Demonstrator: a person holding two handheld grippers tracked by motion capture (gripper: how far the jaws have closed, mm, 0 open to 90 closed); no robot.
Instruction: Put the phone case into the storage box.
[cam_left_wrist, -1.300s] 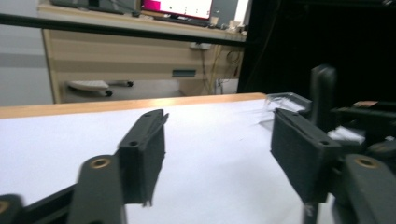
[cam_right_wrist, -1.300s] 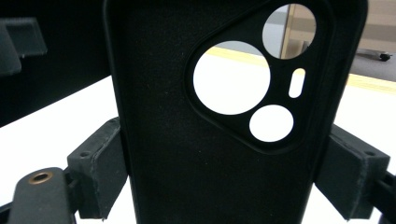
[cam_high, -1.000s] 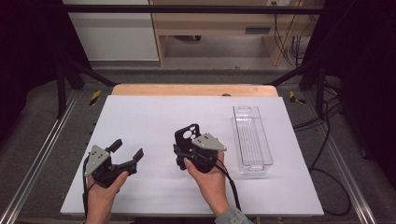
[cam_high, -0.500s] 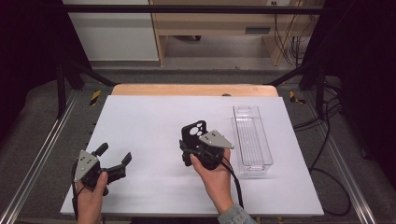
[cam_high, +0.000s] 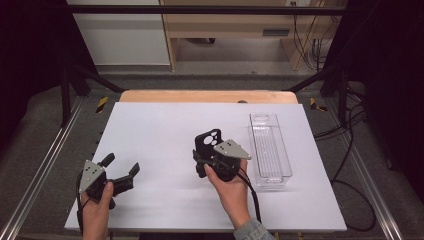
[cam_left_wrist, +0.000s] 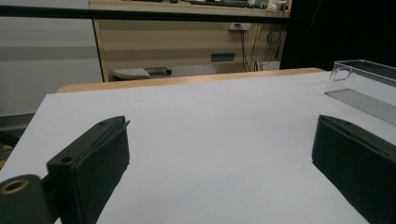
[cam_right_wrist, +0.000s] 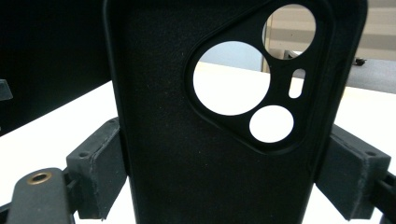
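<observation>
The black phone case (cam_high: 208, 142) stands upright between the jaws of the right gripper (cam_high: 212, 155), which clasps it by its two long edges, above the middle of the white desk (cam_high: 165, 125). It is probably light, a little flexible and matte, so this grip on the edges seems good. The left gripper (cam_high: 121, 170) has just been opening and is empty. The clear tray (cam_high: 270, 150) lies just beside, with no obstacle between.

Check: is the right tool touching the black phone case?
Touching. The right gripper view shows the right tool with both pads pressed against the sides of the phone case.
</observation>
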